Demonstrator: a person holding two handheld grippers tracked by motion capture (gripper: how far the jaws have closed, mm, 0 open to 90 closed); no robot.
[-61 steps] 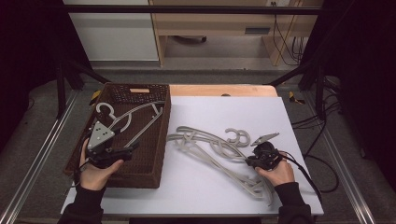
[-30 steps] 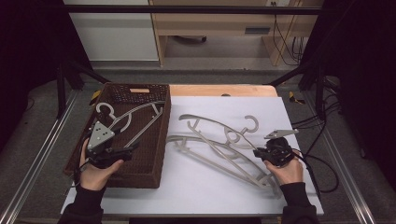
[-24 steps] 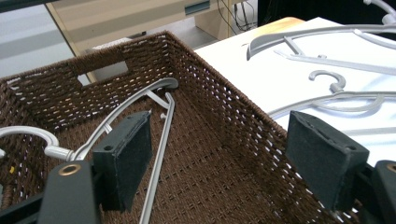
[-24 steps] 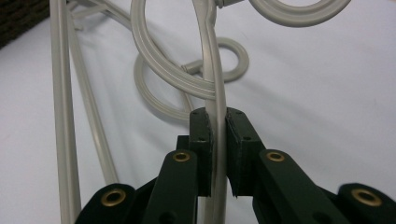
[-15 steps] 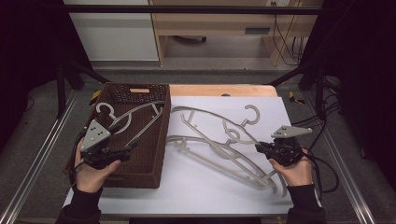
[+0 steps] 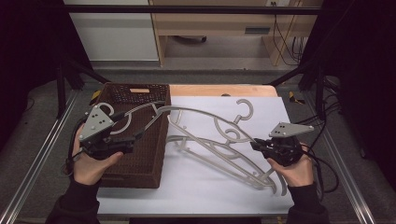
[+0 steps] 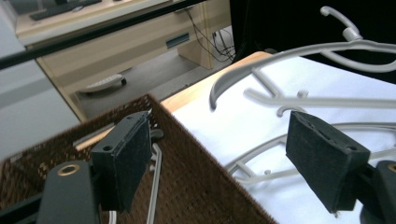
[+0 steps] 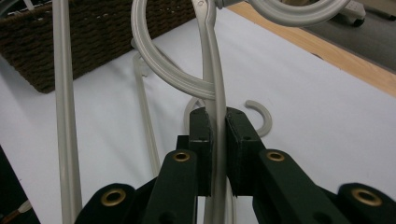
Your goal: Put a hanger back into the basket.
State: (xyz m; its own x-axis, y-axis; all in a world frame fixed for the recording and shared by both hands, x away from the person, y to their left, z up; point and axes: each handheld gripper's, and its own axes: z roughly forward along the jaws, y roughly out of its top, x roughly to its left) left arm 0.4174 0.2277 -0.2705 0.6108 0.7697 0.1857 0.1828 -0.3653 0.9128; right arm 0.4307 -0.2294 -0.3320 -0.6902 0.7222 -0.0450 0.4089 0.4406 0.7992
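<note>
My right tongs [image 6: 254, 145] are clamped tight on a grey hanger [image 6: 205, 116]; the right gripper view shows its thin bar [image 8: 214, 121] squeezed between both pads. Two secs ago that hanger lay flat on the white tabletop [image 6: 299, 116] w/ the others. Now it's up in the air & stretched over toward the brown basket [image 6: 140, 158]. Its far end reaches above the basket rim.

My left tongs [image 7: 224, 163] are wide apart, w/ nothing between the pads. Before, my left hand sat low on the basket. Now it's lifted, & the tongs hang over the basket edge. One hanger [image 6: 119, 122] is lying inside the basket already.

Two more hangers [image 6: 219, 151] are on the tabletop, under the one I'm carrying.

I think I'm mid-way thru moving this hanger into the basket. Since it's off the tabletop, next bit is prob. bringing it over the basket & letting go. It's long & wobbly, so the end could catch on the rim.
</note>
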